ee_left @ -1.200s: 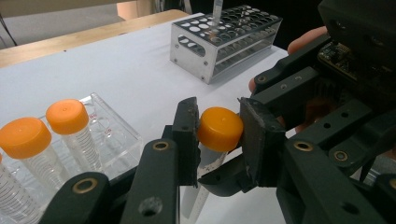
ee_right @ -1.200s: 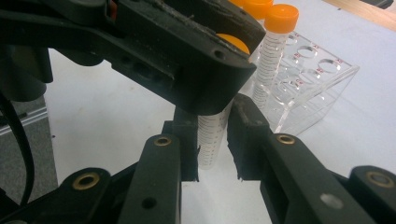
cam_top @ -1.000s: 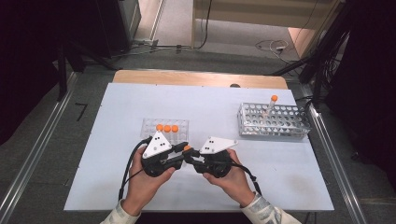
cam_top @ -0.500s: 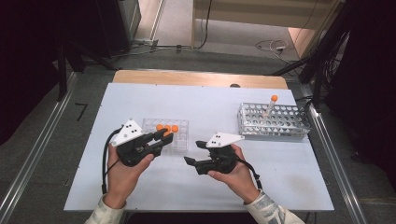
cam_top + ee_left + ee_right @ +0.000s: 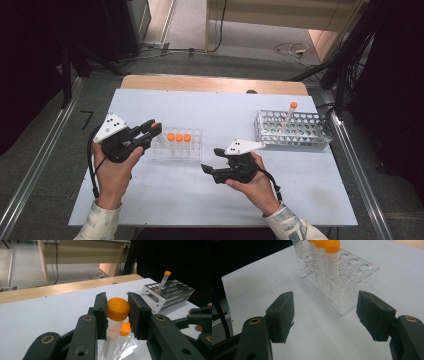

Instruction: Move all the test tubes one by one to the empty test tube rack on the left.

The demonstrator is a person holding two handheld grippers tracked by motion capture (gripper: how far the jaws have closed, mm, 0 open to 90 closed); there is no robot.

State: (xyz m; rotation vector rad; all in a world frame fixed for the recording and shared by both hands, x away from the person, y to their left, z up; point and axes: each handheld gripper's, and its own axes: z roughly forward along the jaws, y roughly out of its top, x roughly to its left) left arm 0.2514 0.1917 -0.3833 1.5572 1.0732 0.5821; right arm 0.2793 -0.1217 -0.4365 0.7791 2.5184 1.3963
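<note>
My left gripper (image 5: 150, 131) is shut on an orange-capped tube (image 5: 155, 124), held just left of the clear rack (image 5: 192, 150). In the left gripper view both pads clamp the tube (image 5: 118, 308) just under its cap. The clear rack holds three more orange-capped tubes (image 5: 178, 137). My right gripper (image 5: 209, 170) has just opened and has nothing between its jaws; it points left, right of the clear rack. In the right gripper view, my right gripper (image 5: 325, 312) faces the clear rack (image 5: 352, 290) and its tubes (image 5: 332, 262) across bare table.
A metal rack (image 5: 295, 131) stands at the right of the white table (image 5: 225, 110), with one orange-capped tube (image 5: 290, 112) upright in it. A wooden strip (image 5: 210, 84) runs along the table's far edge. Cables trail from both grippers.
The two grippers were together at the table's middle with the tube between them. The left hand has carried the tube leftward and slightly up. The right jaws have opened and let go.
</note>
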